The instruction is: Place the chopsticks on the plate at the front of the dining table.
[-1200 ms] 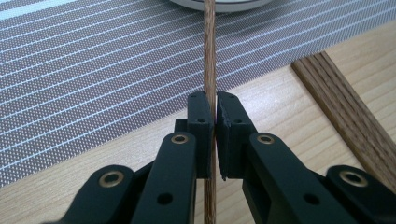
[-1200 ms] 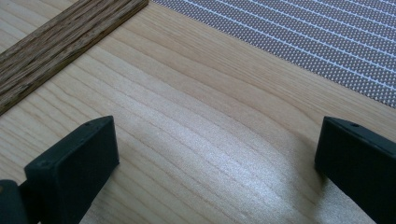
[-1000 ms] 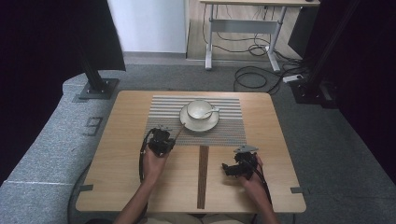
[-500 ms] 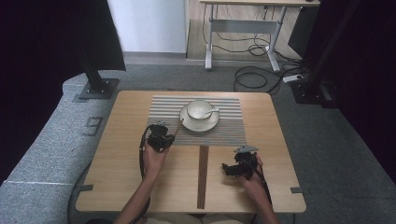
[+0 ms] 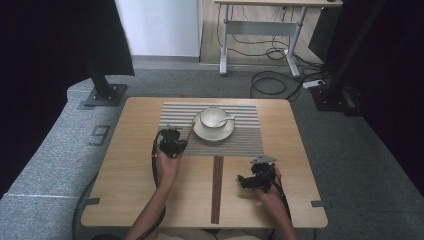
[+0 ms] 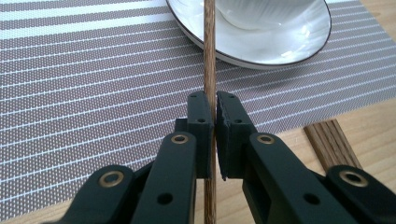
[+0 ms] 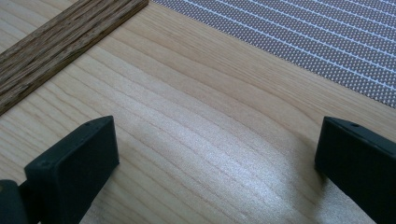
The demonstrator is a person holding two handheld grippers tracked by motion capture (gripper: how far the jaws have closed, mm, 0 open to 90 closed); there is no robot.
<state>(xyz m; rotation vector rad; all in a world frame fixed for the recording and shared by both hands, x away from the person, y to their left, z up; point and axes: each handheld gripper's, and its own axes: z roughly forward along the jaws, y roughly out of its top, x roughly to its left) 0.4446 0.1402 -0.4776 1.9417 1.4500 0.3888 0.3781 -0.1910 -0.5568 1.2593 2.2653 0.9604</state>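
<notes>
My left gripper (image 6: 215, 100) is shut on a thin brown wooden stick (image 6: 209, 51) that runs up between its jaws toward the white saucer (image 6: 280, 46). In the high view this gripper (image 5: 172, 142) sits at the left front edge of the striped placemat (image 5: 175, 112), just left of the saucer (image 5: 200, 132) with a white cup (image 5: 214, 117) and a spoon. My right gripper (image 5: 245, 181) hovers low over the bare wood near the table's front right. In its own view its jaws (image 7: 215, 154) stand wide open with nothing between them.
A dark wooden strip (image 5: 217, 187) lies lengthwise on the table between the two hands, its end just below the placemat (image 6: 70, 93). Its end (image 6: 332, 142) also lies beside the left jaws. The table edge is close behind both forearms.
The left hand with the stick has crept slightly farther from the person, toward the placemat. The right gripper has stayed where it was.
</notes>
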